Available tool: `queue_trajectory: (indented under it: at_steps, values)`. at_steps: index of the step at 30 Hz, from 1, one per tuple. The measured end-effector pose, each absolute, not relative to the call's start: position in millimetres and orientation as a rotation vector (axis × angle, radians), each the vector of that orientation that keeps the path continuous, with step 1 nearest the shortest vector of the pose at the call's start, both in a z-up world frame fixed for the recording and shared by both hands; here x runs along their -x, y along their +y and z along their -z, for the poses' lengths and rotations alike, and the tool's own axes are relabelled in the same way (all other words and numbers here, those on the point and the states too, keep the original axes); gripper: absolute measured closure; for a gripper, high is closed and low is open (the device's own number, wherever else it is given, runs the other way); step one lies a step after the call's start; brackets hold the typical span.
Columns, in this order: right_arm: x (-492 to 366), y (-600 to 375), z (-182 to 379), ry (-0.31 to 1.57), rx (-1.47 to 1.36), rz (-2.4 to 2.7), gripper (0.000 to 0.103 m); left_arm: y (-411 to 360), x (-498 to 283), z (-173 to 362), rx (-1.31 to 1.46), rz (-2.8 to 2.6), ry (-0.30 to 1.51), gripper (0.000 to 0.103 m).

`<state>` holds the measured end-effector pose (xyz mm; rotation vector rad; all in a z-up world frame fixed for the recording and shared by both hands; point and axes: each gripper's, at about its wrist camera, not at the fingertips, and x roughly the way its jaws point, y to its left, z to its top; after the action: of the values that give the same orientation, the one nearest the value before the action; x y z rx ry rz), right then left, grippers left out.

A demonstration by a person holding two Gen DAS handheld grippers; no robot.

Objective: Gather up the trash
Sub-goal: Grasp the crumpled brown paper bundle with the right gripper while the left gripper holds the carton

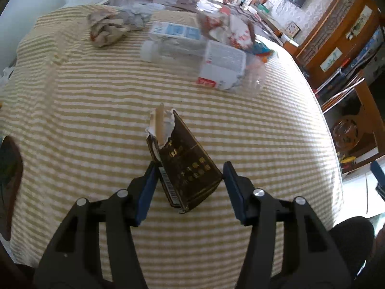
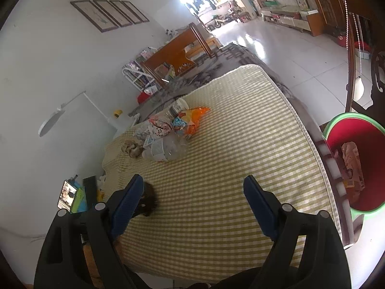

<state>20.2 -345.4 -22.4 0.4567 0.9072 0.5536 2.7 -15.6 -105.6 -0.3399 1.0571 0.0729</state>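
A dark brown carton (image 1: 187, 166) with gold print and a torn white top lies tilted on the yellow-striped cloth (image 1: 96, 120). My left gripper (image 1: 190, 168) straddles its lower end. The left pad sits at the carton's edge, and a thin gap shows at the right pad. My right gripper (image 2: 193, 179) hangs open over the cloth with nothing between its fingers. A dark blurred thing (image 2: 150, 202), likely the same carton, peeks from behind its left finger. Farther back lie a clear plastic bottle (image 1: 211, 57), crumpled paper (image 1: 108, 27), a blue-and-white box (image 1: 175, 30) and wrappers (image 1: 231, 29).
A red bucket with a green rim (image 2: 336, 125) stands off the table's right edge and holds a printed wrapper (image 2: 351, 166). An orange wrapper (image 2: 197, 115) tops the pile by the bottle (image 2: 168, 150). A phone (image 2: 66, 193) leans at the left. White tiled floor lies beyond.
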Motion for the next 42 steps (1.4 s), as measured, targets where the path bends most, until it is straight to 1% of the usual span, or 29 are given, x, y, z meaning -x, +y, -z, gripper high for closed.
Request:
queue_trajectory:
  at_steps: [4, 8, 11, 13, 18, 22, 26, 28, 29, 30, 31, 32, 33, 35, 42]
  values:
    - [-38.7, -325.0, 21.1, 0.96, -0.378, -0.551, 0.02, -0.3, 8.8, 106.8, 0.417, -0.075, 1.023, 0.048]
    - [-59.9, -291.5, 8.6, 0.902, -0.267, -0.547, 0.02, -1.3, 5.1, 107.6, 0.384, -0.077, 1.006, 0.047]
    - [-81.3, -257.8, 6.1, 0.893, -0.238, -0.587, 0.02, -2.5, 3.8, 110.5, 0.375, -0.072, 0.993, 0.047]
    - [-94.3, -237.5, 6.6, 0.87, -0.201, -0.6, 0.017, -3.0, 2.4, 110.8, 0.387, -0.065, 0.987, 0.046]
    - [-141.9, -162.1, 19.6, 0.889, -0.023, -0.608, 0.017, -1.8, 2.5, 111.9, 0.422, -0.043, 0.995, 0.045]
    - [-169.9, -119.4, 29.1, 0.906, 0.062, -0.596, 0.017, 2.0, 2.6, 116.2, 0.45, -0.047, 1.012, 0.045]
    - [-192.8, -85.9, 50.2, 0.977, 0.145, -0.545, 0.017, 7.4, 3.2, 119.9, 0.499, -0.048, 1.022, 0.043]
    - [-200.0, -78.1, 63.3, 1.018, 0.159, -0.526, 0.018, 9.4, 3.7, 119.9, 0.525, -0.04, 1.019, 0.04]
    - [-200.8, -77.0, 67.7, 1.032, 0.153, -0.527, 0.019, 10.1, 4.1, 119.4, 0.531, -0.043, 1.016, 0.039]
    - [-200.6, -76.8, 70.2, 1.04, 0.146, -0.529, 0.03, 10.7, 4.3, 118.9, 0.53, -0.047, 1.013, 0.039]
    - [-199.6, -78.7, 71.9, 1.047, 0.133, -0.537, 0.049, 10.9, 4.3, 118.6, 0.53, -0.048, 1.013, 0.039]
    - [-198.1, -80.4, 73.2, 1.052, 0.118, -0.552, 0.054, 10.9, 4.3, 118.8, 0.533, -0.048, 1.015, 0.039]
    - [-196.5, -81.1, 72.5, 1.048, 0.113, -0.56, 0.067, 10.9, 4.4, 119.1, 0.536, -0.046, 1.017, 0.039]
    - [-192.3, -84.0, 67.9, 1.022, 0.115, -0.58, 0.07, 10.9, 4.6, 119.5, 0.535, -0.045, 1.021, 0.039]
    - [-161.0, -114.3, 30.4, 0.965, -0.007, -0.648, 0.071, 6.7, 3.8, 120.0, 0.499, -0.049, 1.023, 0.038]
